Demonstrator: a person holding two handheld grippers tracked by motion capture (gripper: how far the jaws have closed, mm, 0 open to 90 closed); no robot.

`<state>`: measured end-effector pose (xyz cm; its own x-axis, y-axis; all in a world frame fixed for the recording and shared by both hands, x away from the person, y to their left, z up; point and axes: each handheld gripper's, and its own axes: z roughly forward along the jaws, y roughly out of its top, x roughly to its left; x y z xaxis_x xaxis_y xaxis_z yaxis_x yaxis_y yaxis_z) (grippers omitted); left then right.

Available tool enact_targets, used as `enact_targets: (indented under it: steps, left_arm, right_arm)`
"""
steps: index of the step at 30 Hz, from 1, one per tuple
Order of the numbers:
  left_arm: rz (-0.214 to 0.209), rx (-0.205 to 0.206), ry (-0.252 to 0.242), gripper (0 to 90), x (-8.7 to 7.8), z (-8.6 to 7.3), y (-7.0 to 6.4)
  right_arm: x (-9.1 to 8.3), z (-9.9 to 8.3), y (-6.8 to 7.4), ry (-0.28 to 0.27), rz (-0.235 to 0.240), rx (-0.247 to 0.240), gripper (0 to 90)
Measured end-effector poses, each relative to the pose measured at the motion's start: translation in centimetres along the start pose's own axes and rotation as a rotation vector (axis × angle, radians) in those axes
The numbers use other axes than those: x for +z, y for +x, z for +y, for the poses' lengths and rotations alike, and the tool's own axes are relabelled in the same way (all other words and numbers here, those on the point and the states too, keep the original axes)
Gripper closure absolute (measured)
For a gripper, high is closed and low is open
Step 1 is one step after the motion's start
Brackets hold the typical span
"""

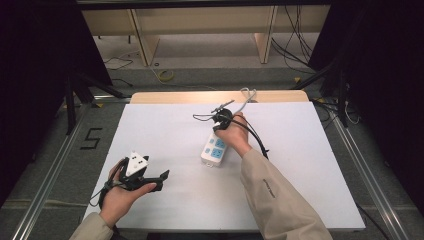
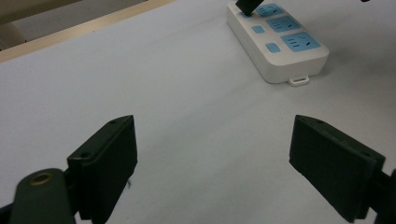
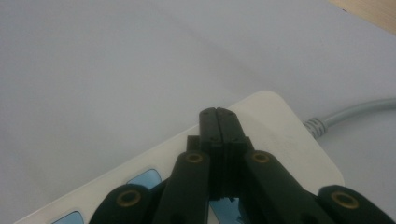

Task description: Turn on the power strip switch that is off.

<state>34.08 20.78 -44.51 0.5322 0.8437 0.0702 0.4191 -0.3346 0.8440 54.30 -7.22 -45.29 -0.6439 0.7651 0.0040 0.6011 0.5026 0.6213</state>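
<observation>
While the right gripper presses its closed jaws onto the power strip mid-surface, the left gripper hovers near-left, jaws spread and empty.

White table; floor cables behind.

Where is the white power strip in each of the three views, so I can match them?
High view: the power strip lies at the table's centre, under the right gripper.
Left gripper view: top right, far beyond the open jaws.
Right gripper view: bottom half, under the shut jaws.
Shared landmark: its blue sockets.
</observation>
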Motion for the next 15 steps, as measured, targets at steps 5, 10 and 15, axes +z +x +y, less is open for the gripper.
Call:
enact_targets:
  steps: [5,10,15]
  left_arm:
    - [-0.001,0.001,0.000,14.7,0.01,0.01,-0.02]
    - [-0.001,0.002,0.002,14.7,0.06,0.03,-0.06]
    - [-0.001,0.001,0.003,14.7,0.06,0.02,-0.03]
  right_arm:
    - [-0.02,0.00,0.05,0.001,-0.003,-0.002,90.0]
    - [-0.11,0.05,0.07,-0.002,-0.003,-0.002,90.0]
    - [-0.17,-0.01,0.29,-0.008,-0.011,-0.022,82.8]
